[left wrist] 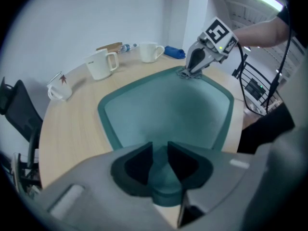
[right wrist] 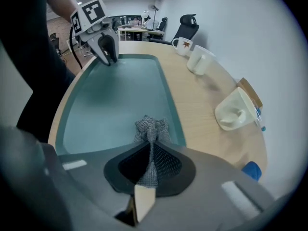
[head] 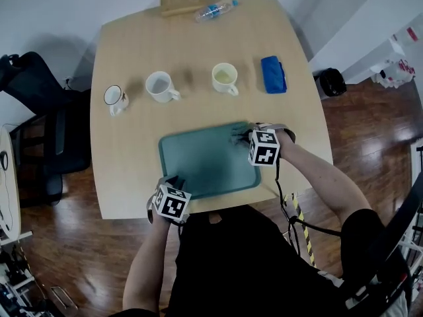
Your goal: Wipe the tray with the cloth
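Observation:
A teal tray (head: 205, 164) lies on the wooden table in front of me. My right gripper (head: 248, 138) stands over the tray's far right corner, shut on a grey knitted cloth (right wrist: 153, 127) whose loose end rests on the tray floor (right wrist: 110, 100). The left gripper view shows that cloth (left wrist: 188, 75) as a small bunch at the same corner. My left gripper (left wrist: 160, 165) sits at the tray's near left corner, its jaws closed over the rim (left wrist: 161, 186). In the head view the left gripper (head: 173, 183) is at the tray's lower left.
Behind the tray stand a small white mug (head: 115, 98), a white mug (head: 160, 86) and a cream mug (head: 225, 78), with a folded blue cloth (head: 273, 74) to their right. A water bottle (head: 215, 10) and a wooden board (head: 183, 0) lie at the far edge. A black chair (head: 39, 124) is at the left.

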`<state>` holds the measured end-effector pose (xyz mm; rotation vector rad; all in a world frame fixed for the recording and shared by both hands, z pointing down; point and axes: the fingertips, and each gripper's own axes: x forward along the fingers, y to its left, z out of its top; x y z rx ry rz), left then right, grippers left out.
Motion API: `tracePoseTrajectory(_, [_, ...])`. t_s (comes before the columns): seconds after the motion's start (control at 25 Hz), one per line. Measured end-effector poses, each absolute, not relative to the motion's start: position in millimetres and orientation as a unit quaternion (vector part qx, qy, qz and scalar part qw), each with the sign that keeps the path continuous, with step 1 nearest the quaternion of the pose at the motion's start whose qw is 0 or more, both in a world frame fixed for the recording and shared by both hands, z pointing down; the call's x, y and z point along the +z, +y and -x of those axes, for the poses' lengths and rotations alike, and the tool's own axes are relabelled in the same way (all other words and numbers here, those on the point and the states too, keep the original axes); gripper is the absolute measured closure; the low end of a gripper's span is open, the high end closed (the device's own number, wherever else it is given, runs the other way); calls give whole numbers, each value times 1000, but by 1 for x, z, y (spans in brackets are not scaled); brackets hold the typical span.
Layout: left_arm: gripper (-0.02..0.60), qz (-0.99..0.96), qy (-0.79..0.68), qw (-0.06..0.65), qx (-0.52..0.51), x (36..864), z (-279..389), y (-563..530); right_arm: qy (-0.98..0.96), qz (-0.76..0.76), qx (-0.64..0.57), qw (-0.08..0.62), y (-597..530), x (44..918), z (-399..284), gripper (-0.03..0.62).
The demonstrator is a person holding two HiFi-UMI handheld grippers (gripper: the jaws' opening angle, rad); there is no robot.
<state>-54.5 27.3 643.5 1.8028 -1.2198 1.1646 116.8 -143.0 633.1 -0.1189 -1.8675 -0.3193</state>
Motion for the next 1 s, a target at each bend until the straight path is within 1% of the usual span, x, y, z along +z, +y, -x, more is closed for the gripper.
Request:
tracePoseTrajectory(0.48, [482,-692,-464,330,444,644,56,27,-816,96,-52,567,-25,633,-155,569])
tracePoseTrajectory(0.8, [482,-691,-466,329,444,643,55,29,-819,68,86,564,4,630,-162,569])
tracePoseTrajectory(1.0, [482,-691,-467,328,443,643,51,28,-816,63,93,568,10,628,-161,569])
